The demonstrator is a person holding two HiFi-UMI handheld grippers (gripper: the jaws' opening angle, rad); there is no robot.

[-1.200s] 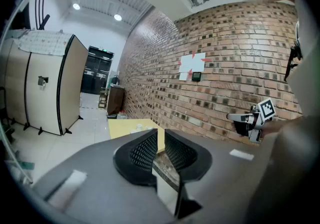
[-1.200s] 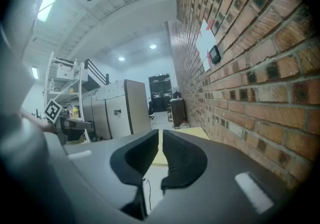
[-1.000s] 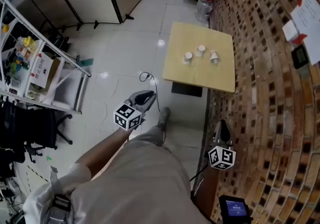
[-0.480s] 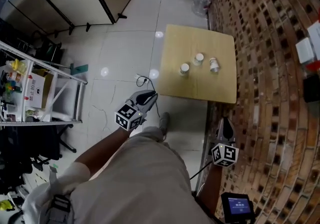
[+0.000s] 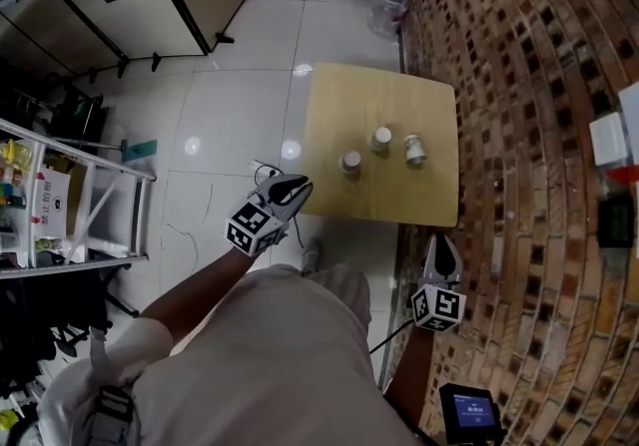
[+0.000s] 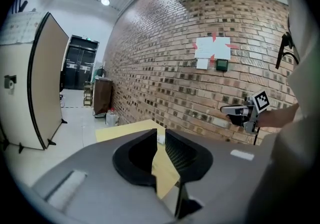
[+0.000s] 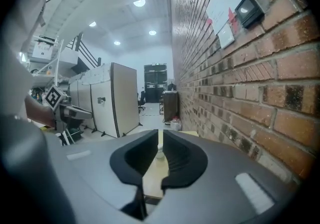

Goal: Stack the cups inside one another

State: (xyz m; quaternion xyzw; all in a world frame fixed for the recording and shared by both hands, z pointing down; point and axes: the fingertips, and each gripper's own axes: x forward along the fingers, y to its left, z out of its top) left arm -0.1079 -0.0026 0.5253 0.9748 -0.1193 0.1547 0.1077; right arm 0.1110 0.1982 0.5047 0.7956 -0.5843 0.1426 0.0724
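Floor tiles of pale glossy stone (image 5: 230, 125) fill the left of the head view, and a dark brick wall (image 5: 529, 135) runs down the right. Against that wall stands a square, light wooden table (image 5: 379, 95). Three small white cups (image 5: 350, 163) sit apart from one another near its middle. The left one and the middle one (image 5: 381, 139) are upright, and the right one (image 5: 414, 149) seems to lie on its side. The grey left gripper (image 5: 299, 184) is off the table, just beside its near left corner. The grey right gripper (image 5: 440, 240) hangs near the wall, below the table's near right corner. Both are well apart from the cups. A clear plastic bottle (image 5: 387, 3) stands on the floor beyond the table. In the left gripper view the black jaws stand a narrow gap apart and grip nothing. The tabletop and a distant white cup show through the slit, and the other gripper is off to the right below white paper sheets (image 6: 212, 50) taped to the bricks. In the right gripper view the jaws are drawn all but together and hold nothing. One far-off cup on the table lines up with the thin slit.
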